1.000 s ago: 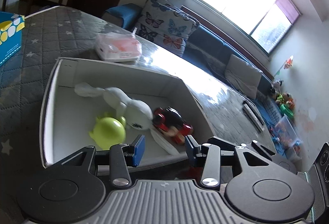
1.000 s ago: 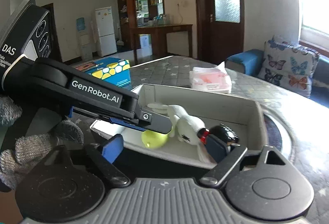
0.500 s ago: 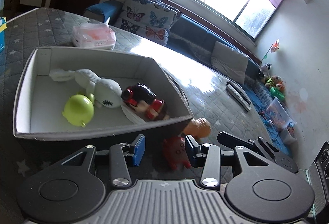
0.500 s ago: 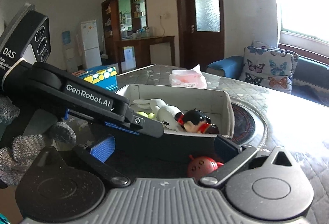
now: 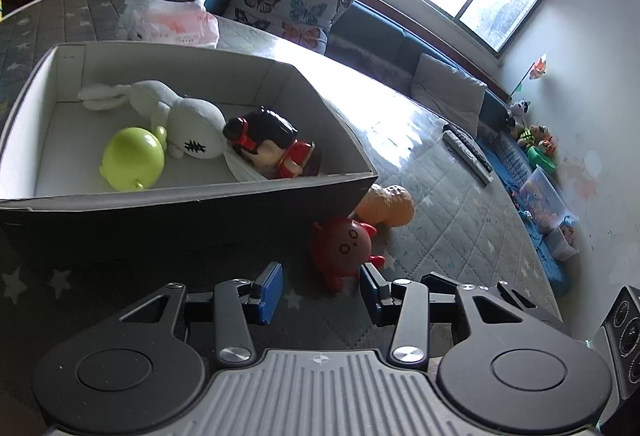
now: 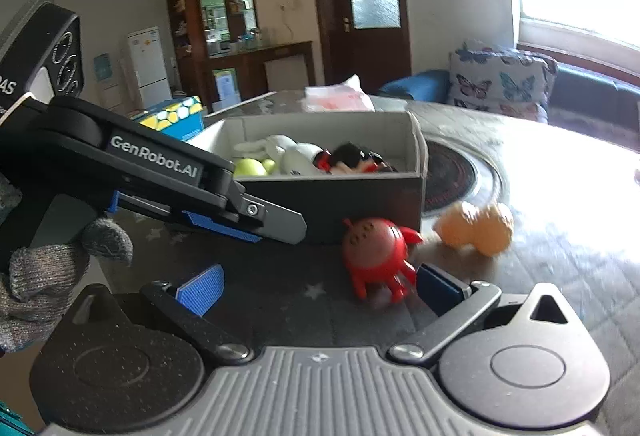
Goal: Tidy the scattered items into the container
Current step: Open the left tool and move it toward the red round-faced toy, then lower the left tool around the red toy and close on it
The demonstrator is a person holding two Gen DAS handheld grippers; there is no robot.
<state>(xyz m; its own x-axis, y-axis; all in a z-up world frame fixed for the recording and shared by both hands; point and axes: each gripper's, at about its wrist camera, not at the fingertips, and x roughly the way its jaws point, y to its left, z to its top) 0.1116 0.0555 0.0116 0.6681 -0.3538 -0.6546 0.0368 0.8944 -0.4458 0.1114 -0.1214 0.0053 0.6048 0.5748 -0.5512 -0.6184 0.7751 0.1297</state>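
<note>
Red toy (image 5: 345, 246) lying on table (image 5: 452, 220) just outside box (image 5: 192, 214) front wall, orange toy (image 5: 386, 205) sitting beside box corner. Left claw (image 5: 320, 290) hanging spread, empty, near red toy. Right claw (image 6: 316, 288) standing wide apart, empty. Bare table stretching rightward.

Both tools share one build: matte black linkage arms with silver pivot screws, round black discs on either side, a ribbed grey plate at the centre, and blue textured pads on the fingers. The left gripper (image 5: 320, 290) carries white "GenRobot.AI" lettering along its side and a black block with round lenses. The right gripper (image 6: 320, 286) looks dustier. A grey knitted glove (image 6: 44, 268) covers the hand
</note>
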